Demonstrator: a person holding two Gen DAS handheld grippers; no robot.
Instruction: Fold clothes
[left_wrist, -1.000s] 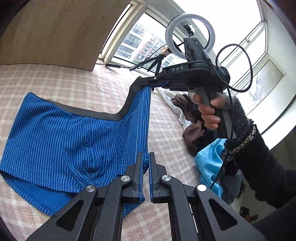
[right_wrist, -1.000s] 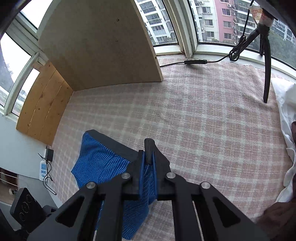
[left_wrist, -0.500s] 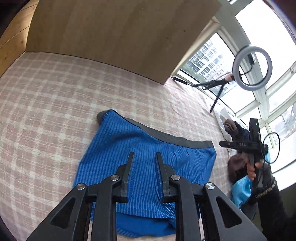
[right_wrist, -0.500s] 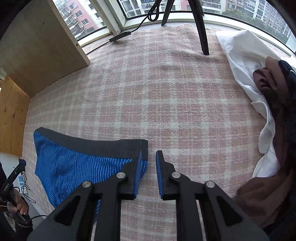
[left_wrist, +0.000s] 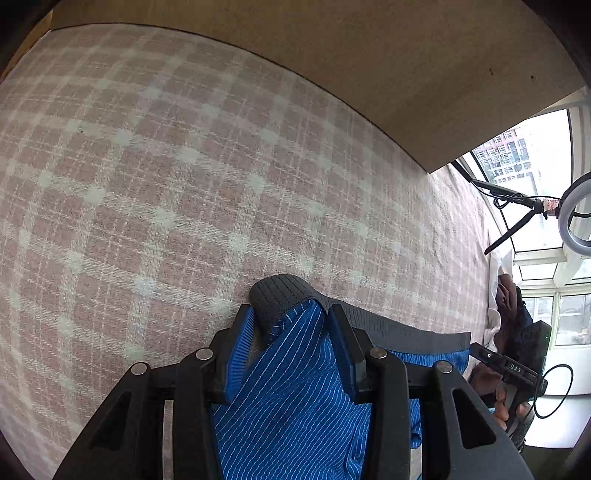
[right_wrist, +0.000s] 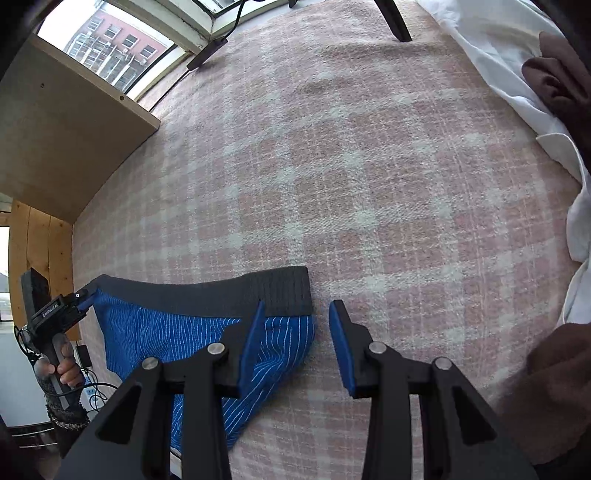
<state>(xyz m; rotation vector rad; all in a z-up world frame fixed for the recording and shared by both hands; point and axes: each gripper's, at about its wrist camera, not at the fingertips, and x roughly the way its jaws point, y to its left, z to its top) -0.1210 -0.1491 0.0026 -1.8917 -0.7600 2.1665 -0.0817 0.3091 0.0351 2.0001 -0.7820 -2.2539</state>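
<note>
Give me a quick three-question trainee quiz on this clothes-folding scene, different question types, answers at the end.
1. True or false: the right gripper is clamped on the blue striped briefs.
2. Multiple choice: the left gripper, jaws apart, sits over which part of the briefs? A) a leg opening B) a bunched corner of the grey waistband C) nothing, only the plaid blanket
3. Fill in: beside the blanket's right edge, in the right wrist view, lies a ____ cloth with a brown garment on it.

Key: 1 false, jaws are apart; 2 B; 3 white.
</note>
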